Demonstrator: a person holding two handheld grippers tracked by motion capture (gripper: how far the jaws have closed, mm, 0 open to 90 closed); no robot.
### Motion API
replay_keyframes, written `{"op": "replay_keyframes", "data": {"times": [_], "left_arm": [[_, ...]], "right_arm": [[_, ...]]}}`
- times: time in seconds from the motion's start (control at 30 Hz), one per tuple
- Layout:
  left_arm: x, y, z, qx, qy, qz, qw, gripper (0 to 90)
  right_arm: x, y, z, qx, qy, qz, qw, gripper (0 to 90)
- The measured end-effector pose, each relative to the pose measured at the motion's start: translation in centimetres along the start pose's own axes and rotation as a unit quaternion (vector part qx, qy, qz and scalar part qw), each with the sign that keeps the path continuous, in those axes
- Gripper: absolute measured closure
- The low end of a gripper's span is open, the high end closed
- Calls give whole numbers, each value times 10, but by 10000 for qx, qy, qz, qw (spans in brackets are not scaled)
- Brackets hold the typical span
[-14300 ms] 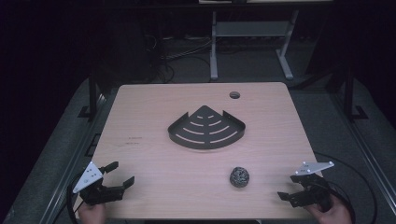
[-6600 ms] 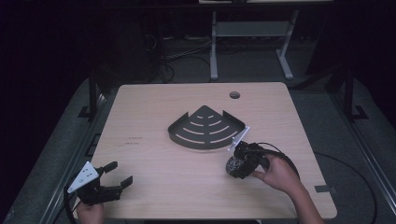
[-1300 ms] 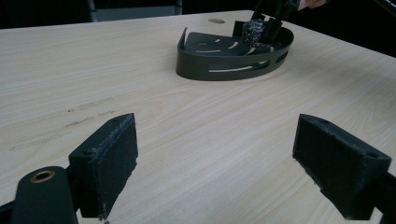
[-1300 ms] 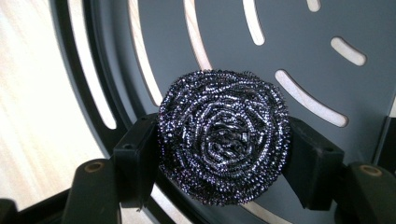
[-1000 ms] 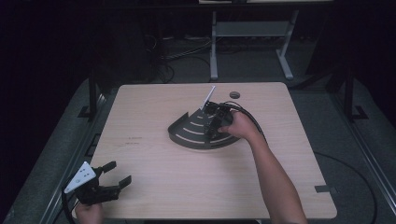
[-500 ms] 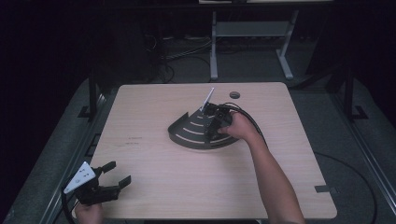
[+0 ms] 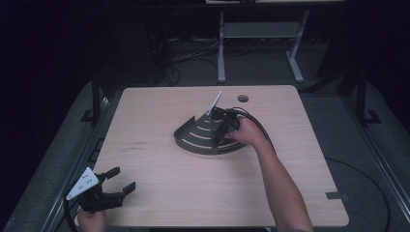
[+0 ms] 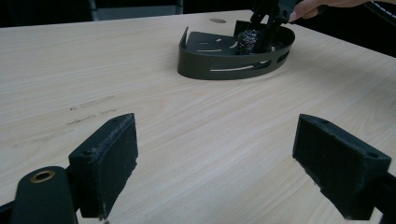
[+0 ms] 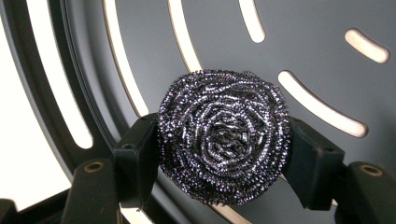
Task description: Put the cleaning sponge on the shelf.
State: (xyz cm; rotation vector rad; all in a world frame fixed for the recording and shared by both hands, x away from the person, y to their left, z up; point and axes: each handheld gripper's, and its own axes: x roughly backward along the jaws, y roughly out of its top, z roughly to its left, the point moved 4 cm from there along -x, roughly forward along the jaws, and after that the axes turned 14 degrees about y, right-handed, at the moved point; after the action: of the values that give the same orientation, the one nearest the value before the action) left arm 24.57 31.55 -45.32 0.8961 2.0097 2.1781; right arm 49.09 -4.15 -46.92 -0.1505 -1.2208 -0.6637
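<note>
Steel wool, a round ball of coiled dark wire (image 9: 223, 142), sits clamped between the two pads of the right gripper (image 7: 223, 129), which grip it from both sides. It hangs just above the floor of the black slotted fan-shaped metal tray (image 7: 193, 140), near the far middle of the light wooden table (image 7: 169, 169). The left gripper (image 7: 113, 186) rests at the near left corner, jaws wide apart and empty.
</note>
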Motion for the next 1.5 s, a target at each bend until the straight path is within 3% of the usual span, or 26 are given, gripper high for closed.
{"op": "replay_keyframes", "data": {"times": [0.6,0.97,1.5], "left_arm": [[-1,0,-1,0,-3,3,10000,133],[-2,0,-1,8,15,37,10000,133],[-4,0,-1,-4,-3,50,10000,132]], "right_arm": [[0,-6,-2,-72,22,-10,10000,312],[6,-5,0,-88,84,-163,9998,226],[22,-8,5,-30,140,-365,9992,200]]}}
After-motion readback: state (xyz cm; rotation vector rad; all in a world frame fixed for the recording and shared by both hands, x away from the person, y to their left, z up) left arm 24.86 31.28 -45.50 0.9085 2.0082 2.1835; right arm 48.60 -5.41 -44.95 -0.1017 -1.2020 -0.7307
